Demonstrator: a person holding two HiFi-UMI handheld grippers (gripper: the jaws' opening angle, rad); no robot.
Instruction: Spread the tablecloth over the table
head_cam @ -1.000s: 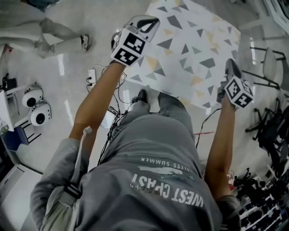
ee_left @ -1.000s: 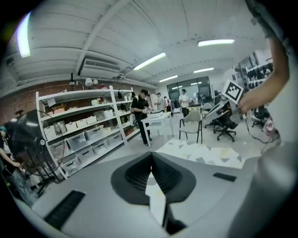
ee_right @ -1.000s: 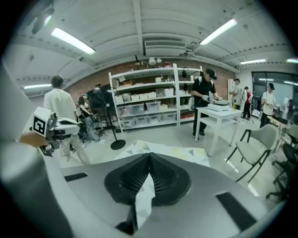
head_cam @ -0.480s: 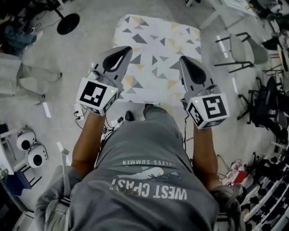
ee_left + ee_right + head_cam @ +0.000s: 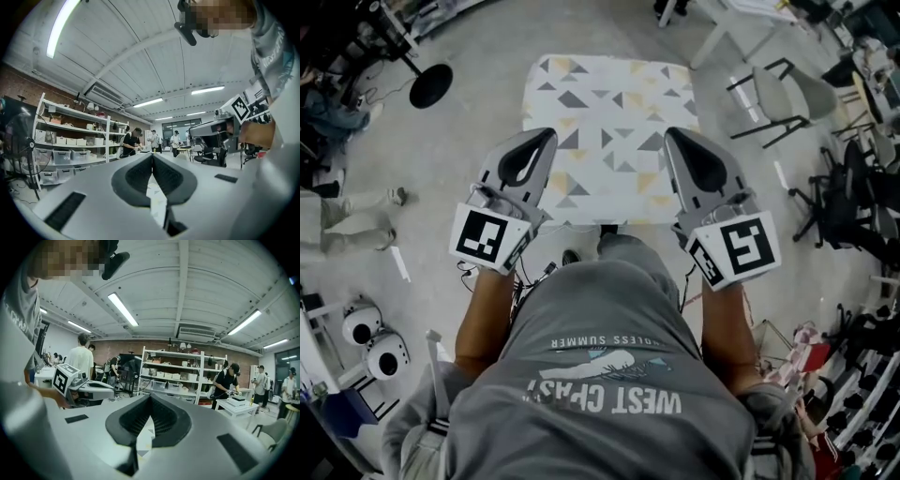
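Note:
The white tablecloth (image 5: 609,122) with grey and yellow triangles lies flat over the small table far below me, its near edge showing between my arms. My left gripper (image 5: 546,136) and right gripper (image 5: 673,136) are held level and side by side, high above the cloth's near half. Both are shut, pads together, with nothing clamped. In the left gripper view the jaws (image 5: 152,157) meet, and a strip of patterned cloth (image 5: 158,201) shows through the slit below them. The right gripper view shows the same: jaws (image 5: 150,399) closed, cloth (image 5: 144,439) below.
Grey chairs (image 5: 797,94) and black stands crowd the right side of the floor. A black round base (image 5: 431,84) lies at the upper left, and cables (image 5: 530,277) run by my feet. White shelving (image 5: 70,140) and several people stand across the room.
Both grippers have risen from the cloth's near corners and swung level, closer to the camera. The view now centres on the table, with the cloth flat below.

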